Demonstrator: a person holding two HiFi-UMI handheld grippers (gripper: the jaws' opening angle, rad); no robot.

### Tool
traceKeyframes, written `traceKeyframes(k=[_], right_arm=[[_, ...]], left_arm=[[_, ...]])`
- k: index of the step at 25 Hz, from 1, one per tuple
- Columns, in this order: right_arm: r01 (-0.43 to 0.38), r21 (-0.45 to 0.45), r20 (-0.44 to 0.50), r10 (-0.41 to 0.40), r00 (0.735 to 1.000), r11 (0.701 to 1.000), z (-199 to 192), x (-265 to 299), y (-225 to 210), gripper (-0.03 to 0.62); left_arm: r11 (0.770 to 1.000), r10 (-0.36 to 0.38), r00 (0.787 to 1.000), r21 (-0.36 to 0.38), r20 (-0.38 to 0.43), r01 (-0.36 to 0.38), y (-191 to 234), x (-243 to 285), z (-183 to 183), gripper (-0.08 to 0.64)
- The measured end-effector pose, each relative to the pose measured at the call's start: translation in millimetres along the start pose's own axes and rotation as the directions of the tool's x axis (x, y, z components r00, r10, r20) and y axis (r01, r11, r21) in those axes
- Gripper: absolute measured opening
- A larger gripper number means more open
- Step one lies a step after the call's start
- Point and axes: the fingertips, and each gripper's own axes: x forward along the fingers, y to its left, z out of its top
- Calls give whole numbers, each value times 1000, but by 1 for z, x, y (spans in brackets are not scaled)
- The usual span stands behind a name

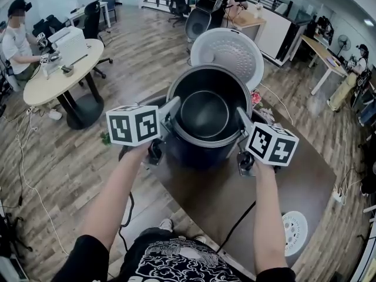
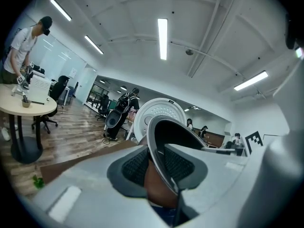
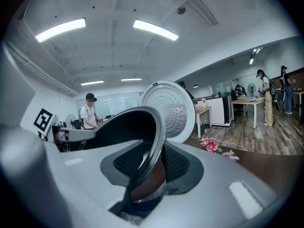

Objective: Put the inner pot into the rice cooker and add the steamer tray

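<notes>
The dark inner pot (image 1: 204,111) with a metal rim is held from both sides over the dark blue rice cooker body (image 1: 194,156). How deep the pot sits in it I cannot tell. The cooker's white lid (image 1: 227,50) stands open behind. My left gripper (image 1: 172,109) is shut on the pot's left rim (image 2: 153,141), with the rim between the ribbed pads (image 2: 135,167). My right gripper (image 1: 242,121) is shut on the right rim (image 3: 159,132). A white perforated round tray (image 1: 295,232) lies on the brown table (image 1: 282,187) at the near right.
A pink flower (image 1: 255,97) lies on the table to the right of the cooker. A black cable (image 1: 238,222) runs over the table's near side. A round table (image 1: 53,75) with a seated person stands far left. Office chairs and desks stand behind.
</notes>
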Motion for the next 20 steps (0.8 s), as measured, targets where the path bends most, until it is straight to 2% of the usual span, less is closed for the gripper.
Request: traceKeyframes(k=[12,20], right_arm=[[42,78,-73,-36,997,996,-36,35,-15,123],[86,113,-131,-71,989,990,-62,46,-27,124]], left_arm=[[1000,-12,997,4,-70,12,32,31,-16,112],[1000,-10,989,-9,-150,9,48,50,-42,112]])
